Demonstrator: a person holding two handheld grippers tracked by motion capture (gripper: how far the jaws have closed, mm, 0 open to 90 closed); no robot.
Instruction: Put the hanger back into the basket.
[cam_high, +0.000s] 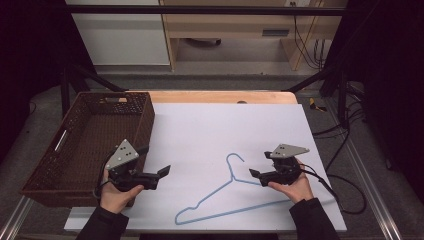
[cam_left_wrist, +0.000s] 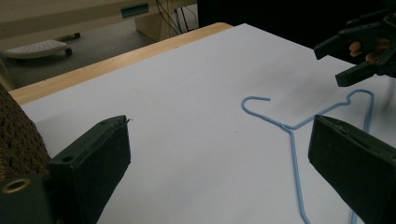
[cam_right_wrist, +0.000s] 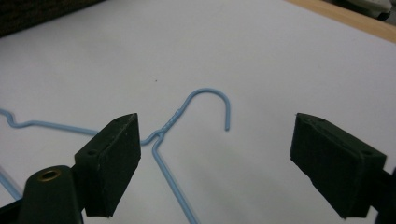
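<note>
White smooth board (cam_high: 200, 130) bears thin blue wire hanger (cam_high: 225, 197)

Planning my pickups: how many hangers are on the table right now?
1. A blue wire hanger lies flat on the white board, hook pointing away from the person, just left of the right tool. The basket's inside isn't fully visible.

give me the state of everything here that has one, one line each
blue wire hanger: lying flat on the white sheet, hook pointing away from the person, not gripped
brown wicker basket: upright at the table's left edge, nothing visible inside
left gripper: open, nothing between its jaws, beside the basket
right gripper: open, nothing gripped, close to the hanger's neck
</note>
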